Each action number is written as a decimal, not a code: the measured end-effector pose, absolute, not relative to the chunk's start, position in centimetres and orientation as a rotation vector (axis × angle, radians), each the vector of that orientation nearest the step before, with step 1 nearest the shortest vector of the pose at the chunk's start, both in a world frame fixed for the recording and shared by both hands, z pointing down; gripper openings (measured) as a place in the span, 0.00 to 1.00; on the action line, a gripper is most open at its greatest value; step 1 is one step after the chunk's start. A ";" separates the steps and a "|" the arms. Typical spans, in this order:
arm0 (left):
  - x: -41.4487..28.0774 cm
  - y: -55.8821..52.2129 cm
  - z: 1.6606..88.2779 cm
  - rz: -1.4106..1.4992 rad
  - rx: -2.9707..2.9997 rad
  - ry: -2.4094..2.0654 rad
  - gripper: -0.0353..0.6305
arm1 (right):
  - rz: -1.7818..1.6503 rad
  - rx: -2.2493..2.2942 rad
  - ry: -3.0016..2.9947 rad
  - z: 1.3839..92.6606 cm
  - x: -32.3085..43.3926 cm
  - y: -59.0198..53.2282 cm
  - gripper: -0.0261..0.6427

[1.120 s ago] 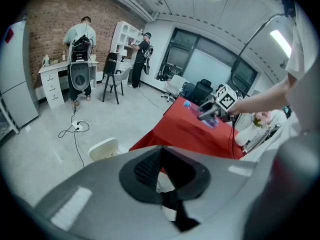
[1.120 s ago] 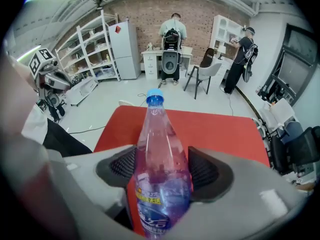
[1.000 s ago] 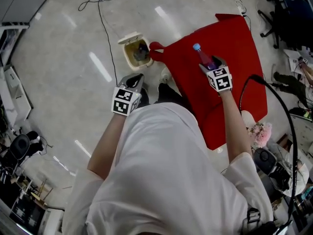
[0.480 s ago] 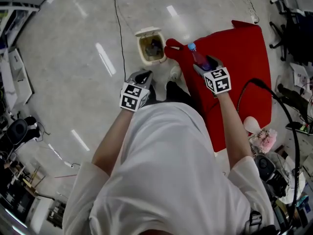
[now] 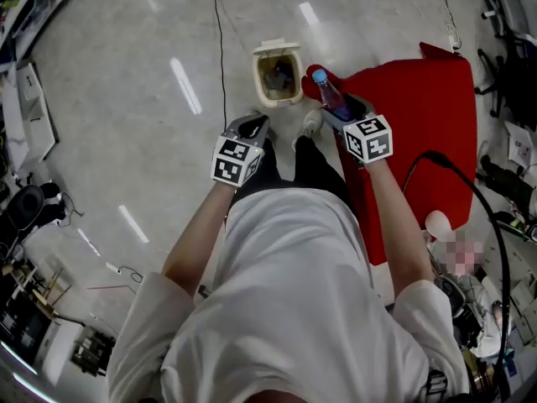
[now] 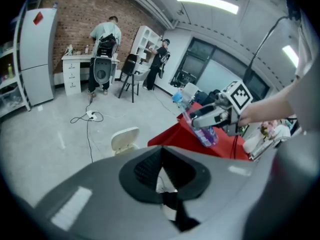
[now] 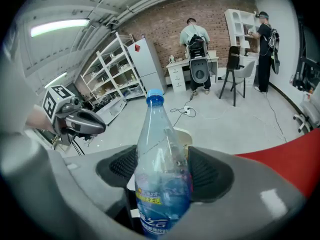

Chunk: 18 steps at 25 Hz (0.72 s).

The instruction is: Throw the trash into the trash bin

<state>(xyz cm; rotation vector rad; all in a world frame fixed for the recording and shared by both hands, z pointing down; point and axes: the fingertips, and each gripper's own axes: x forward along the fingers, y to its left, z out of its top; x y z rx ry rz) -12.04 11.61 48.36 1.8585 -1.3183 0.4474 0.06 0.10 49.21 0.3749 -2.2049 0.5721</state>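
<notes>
A clear plastic bottle (image 5: 330, 97) with a blue cap and blue label stands upright in my right gripper (image 5: 339, 110), which is shut on its body. In the right gripper view the bottle (image 7: 162, 174) fills the gap between the pads. The small beige trash bin (image 5: 278, 75) stands on the floor with its lid flipped open and some trash inside. The bottle's cap is just right of the bin's rim. My left gripper (image 5: 252, 128) is shut and holds nothing, below and left of the bin. From the left gripper (image 6: 161, 166), the bin lid (image 6: 125, 139) shows ahead.
A red cloth (image 5: 424, 112) covers the surface at right. A black cable (image 5: 221, 23) runs across the floor past the bin. The person's shoe (image 5: 311, 122) is near the bin. People (image 6: 105, 34) work at a desk by a brick wall far off.
The person has stepped closer to the bin. The right gripper carried the bottle left, from over the red cloth to beside the bin's rim. The left gripper stayed shut.
</notes>
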 end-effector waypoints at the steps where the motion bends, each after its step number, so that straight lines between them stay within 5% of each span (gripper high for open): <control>1: -12.4 11.6 49.1 0.448 1.850 -1.315 0.06 | 0.574 0.361 -2.206 49.7 -0.8 0.5 0.51; 18: -17.5 10.4 59.7 0.474 1.751 -1.321 0.06 | 0.671 0.298 -2.256 62.6 -10.2 0.5 0.51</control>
